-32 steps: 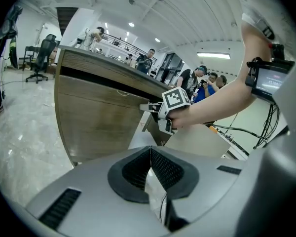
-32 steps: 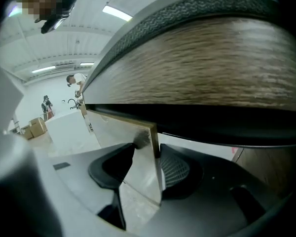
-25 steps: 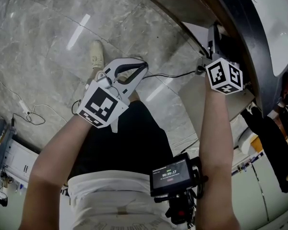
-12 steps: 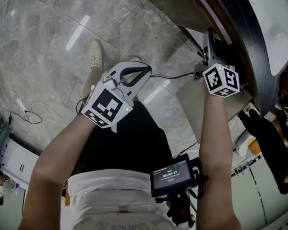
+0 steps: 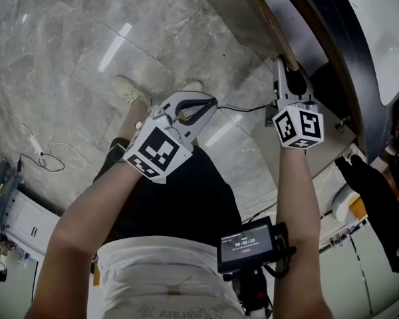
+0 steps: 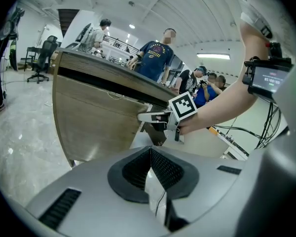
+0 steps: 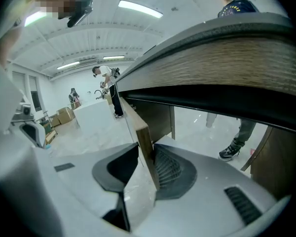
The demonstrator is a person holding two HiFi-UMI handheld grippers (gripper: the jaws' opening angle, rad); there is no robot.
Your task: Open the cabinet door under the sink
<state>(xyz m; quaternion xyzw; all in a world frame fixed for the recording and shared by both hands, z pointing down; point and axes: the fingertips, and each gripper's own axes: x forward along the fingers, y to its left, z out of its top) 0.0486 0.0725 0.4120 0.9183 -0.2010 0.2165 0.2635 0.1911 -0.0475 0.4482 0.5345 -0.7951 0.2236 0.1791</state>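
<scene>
Beneath the dark counter (image 5: 342, 42), first entry: the cabinet door (image 7: 133, 120), a thin panel with a wood-coloured edge. It stands swung a little way out from the cabinet (image 6: 96, 115) and runs edge-on between the jaws of the right gripper (image 7: 147, 145). Those jaws have just been closing, and their ribbed pads now clamp the panel's free edge from either side. Second entry: the left gripper (image 6: 150, 157), held well apart from the cabinet above the floor (image 5: 66, 45). Its jaws are pressed together with nothing between them. Third entry, the containers. The cabinet has a wood-grained front and side. Through the gap behind the door I see a brown inner panel and, beyond it, pale floor and a bystander's shoe (image 7: 229, 152); what is stored inside I cannot make out. The sink (image 5: 386, 45) is a white basin set in the counter; only part of the bowl shows, and I cannot tell what it holds. Some cardboard boxes (image 7: 64, 115) sit near the far wall, too small for me to tell open from closed. Sundries: a white cable (image 5: 43, 158) looped on the grey marble floor, a small screen device (image 5: 247, 244) at the person's waist, and several people (image 6: 155, 58) standing behind the counter.
</scene>
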